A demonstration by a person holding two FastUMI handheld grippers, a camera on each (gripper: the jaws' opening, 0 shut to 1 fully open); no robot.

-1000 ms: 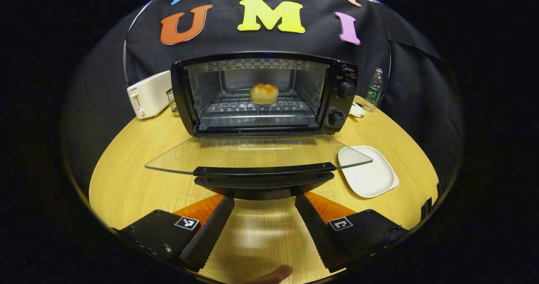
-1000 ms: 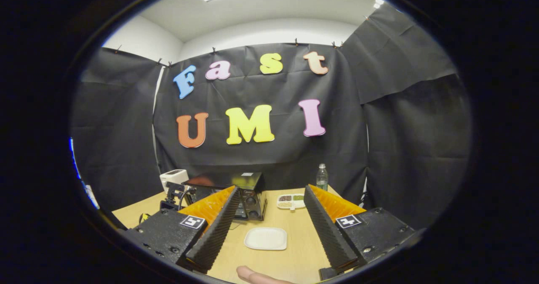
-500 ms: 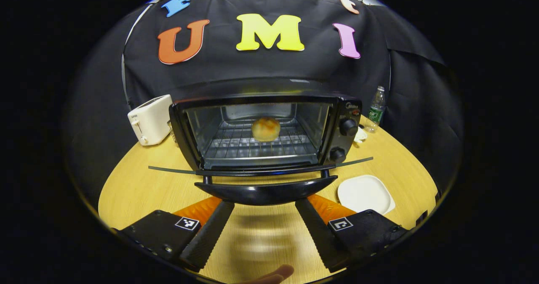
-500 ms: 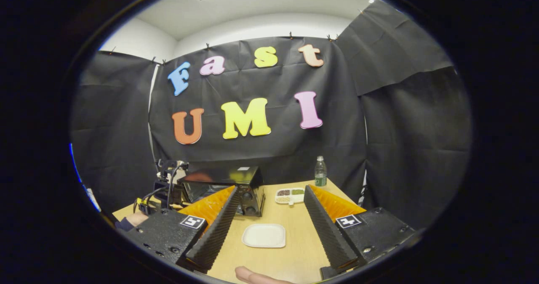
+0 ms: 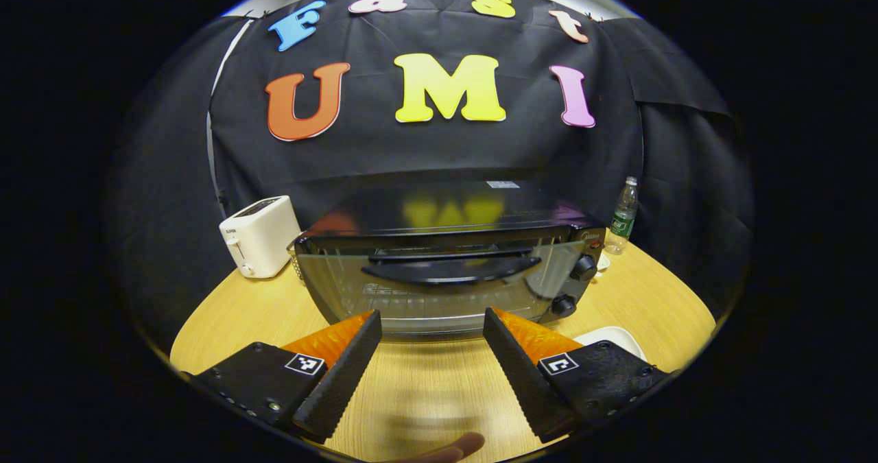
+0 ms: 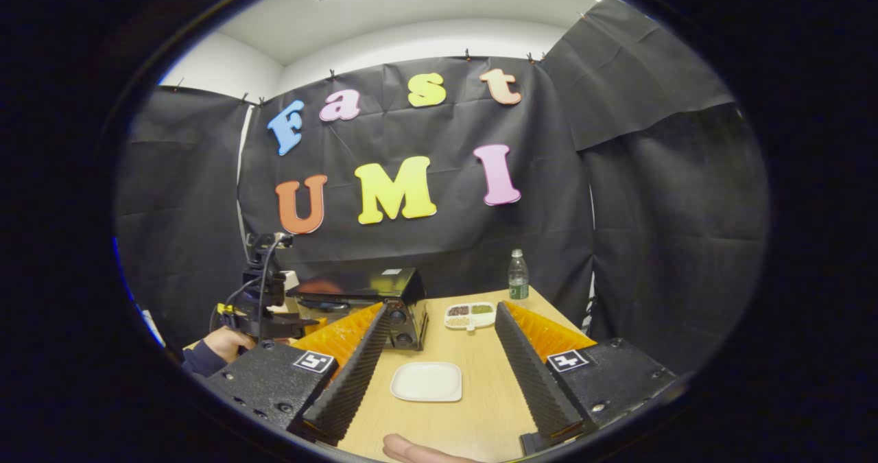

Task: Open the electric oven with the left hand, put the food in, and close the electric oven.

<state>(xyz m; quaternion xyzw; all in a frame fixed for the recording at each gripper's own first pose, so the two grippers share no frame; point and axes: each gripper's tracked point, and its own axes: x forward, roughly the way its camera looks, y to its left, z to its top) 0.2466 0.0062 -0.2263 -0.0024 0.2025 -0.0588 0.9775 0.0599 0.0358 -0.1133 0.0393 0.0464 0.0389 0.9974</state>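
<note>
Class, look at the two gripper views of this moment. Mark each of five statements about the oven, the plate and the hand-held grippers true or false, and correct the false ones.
1. The oven door is up against the oven front. True.
2. The left hand-held gripper is clamped on the door handle. False: its fingers are spread apart, short of the handle, touching nothing.
3. The white plate has food on it. False: it is bare.
4. A white toaster stands beside the oven. True.
5. The right hand-held gripper holds the water bottle. False: it is open and holds nothing; the bottle stands at the table's far edge.
</note>
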